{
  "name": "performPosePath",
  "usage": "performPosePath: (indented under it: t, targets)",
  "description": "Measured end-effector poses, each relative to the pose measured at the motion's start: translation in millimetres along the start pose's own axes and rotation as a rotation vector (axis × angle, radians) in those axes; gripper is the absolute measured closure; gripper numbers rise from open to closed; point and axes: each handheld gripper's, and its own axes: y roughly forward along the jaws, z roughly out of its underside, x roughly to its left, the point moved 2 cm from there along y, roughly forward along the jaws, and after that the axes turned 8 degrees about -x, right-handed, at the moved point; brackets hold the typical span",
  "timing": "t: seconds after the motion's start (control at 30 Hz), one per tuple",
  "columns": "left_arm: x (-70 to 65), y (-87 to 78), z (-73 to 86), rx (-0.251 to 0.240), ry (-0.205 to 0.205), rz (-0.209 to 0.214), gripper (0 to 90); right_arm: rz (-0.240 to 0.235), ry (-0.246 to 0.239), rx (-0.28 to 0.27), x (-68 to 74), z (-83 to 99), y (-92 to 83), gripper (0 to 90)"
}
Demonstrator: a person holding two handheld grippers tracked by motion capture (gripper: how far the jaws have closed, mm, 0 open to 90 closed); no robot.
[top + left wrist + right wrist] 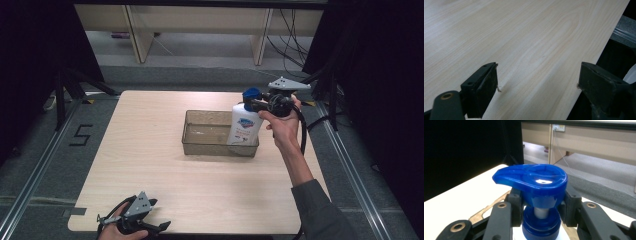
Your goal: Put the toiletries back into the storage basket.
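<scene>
So the setup is a pale wooden table point(165, 165) sitting on a grey floor, with black curtains hanging on both sides and some light wood furniture legs standing at the back. There's a "5" taped on the floor point(80, 135) off the table's left edge.

Near the middle-right of the table a clear plastic tub point(205, 142) is sitting, and a white soap bottle point(244, 127) with a blue pump top point(251, 94) is standing upright in the tub's right end. Its label is showing blue and red, too small to read.

The right gripper point(256, 103) is coming in level from the right side, with the person's hand wrapped around its body and a black cable hanging down from it. In the right gripper view its jaws are pinching in narrow on the neck of the pump point(540, 213), just under the blue head point(534, 181) and above the blue screw collar, so it's holding the bottle by the pump stem. I can't tell whether the bottle's base is resting on the tub floor or hanging just off it.

The left gripper point(155, 227) is lying low at the near left corner of the table, well apart from the tub. In the left gripper view point(537, 82) its jaws are standing wide with nothing between them, just bare wood grain and the table edge underneath.
</scene>
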Motion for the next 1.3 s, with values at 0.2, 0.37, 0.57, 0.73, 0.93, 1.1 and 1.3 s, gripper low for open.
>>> performPosePath:
  t: [0.2, 0.37, 0.57, 0.73, 0.93, 1.1, 1.3]
  targets:
    - [-0.2, -0.1, -0.1, -0.001, 0.001, 0.0, 15.4, -0.001, -0.028, 0.009, -0.3, 2.0, 1.3, 60.9]
    - [-1.5, -0.5, -0.4, -0.005, -0.003, 0.006, 15.4, -0.005, -0.01, 0.012, 0.9, 3.1, 2.4, 60.8]
    - [-2.7, -0.6, 0.0, -0.01, -0.027, 0.001, 15.4, -0.008, -0.002, 0.011, 5.3, 4.5, 4.8, 57.9]
    - [-1.5, -0.2, -0.3, -0.005, -0.005, 0.006, 15.4, -0.012, 0.028, 0.006, 3.8, 6.6, 4.4, 52.2]
    - [-1.9, -0.2, -0.1, -0.003, -0.009, 0.01, 15.4, -0.014, 0.037, 0.0, 2.1, 8.0, 3.8, 47.9]
    - [-1.5, -0.1, -0.3, -0.006, -0.006, 0.005, 15.4, -0.018, 0.046, 0.009, 3.5, 7.8, 3.2, 47.9]
    - [-1.5, -0.1, -0.2, -0.005, -0.006, 0.006, 15.4, -0.018, 0.048, 0.009, 3.6, 7.9, 3.3, 47.9]
